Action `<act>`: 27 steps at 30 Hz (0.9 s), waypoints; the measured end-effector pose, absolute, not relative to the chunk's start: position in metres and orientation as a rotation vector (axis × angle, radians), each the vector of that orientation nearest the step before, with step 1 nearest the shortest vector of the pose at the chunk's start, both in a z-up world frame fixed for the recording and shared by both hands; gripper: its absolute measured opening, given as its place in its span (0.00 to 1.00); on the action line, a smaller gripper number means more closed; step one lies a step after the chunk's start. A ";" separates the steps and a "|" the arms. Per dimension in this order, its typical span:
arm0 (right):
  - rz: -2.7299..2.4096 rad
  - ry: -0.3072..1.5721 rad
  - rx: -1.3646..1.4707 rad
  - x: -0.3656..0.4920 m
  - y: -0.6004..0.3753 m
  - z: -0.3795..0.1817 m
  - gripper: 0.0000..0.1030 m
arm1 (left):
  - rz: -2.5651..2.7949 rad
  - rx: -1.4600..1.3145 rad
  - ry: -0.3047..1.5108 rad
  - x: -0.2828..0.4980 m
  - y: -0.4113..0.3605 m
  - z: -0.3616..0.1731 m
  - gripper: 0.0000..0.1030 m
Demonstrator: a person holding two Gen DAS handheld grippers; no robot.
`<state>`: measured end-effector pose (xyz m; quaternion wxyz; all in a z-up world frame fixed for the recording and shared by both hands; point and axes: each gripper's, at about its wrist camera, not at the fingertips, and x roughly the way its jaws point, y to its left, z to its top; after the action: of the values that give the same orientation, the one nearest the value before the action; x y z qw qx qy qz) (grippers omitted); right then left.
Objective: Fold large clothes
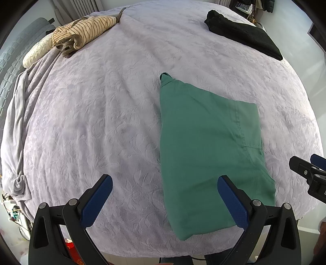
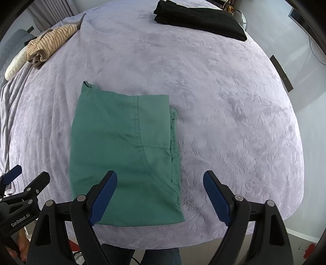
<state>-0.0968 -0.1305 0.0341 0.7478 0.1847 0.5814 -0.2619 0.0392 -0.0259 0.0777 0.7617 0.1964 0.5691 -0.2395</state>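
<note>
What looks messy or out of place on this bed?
The striped garment lies crumpled in a heap at the far left edge, unlike the folded green garment and black one. A small bunched corner sticks out of the green fold.

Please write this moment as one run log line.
green garment: folded flat on bed | left tongs: open, empty | right tongs: open, empty | black garment: folded, far side

A bed (image 1: pixel 101 122) fills the view under a pale lilac embossed bedspread (image 2: pixel 224 102). At its far left edge lies a cream quilted pillow (image 1: pixel 34 55), with a grey padded headboard (image 1: pixel 12 67) beyond it. A loose grey blanket (image 1: pixel 16 126) hangs rumpled down the left side. Pale curtains (image 1: pixel 77 8) hang at the far end.
</note>
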 end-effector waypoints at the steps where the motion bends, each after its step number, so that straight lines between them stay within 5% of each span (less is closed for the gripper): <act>1: -0.572 1.272 0.404 -0.097 -0.130 0.034 0.86 | -0.521 0.427 1.238 0.040 -0.027 0.078 1.00; 27: -0.570 1.277 0.407 -0.097 -0.130 0.033 0.86 | -0.516 0.431 1.241 0.037 -0.022 0.076 1.00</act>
<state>-0.0968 -0.1304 0.0331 0.7463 0.1861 0.5836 -0.2606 0.0375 -0.0224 0.0758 0.7613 0.1980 0.5701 -0.2372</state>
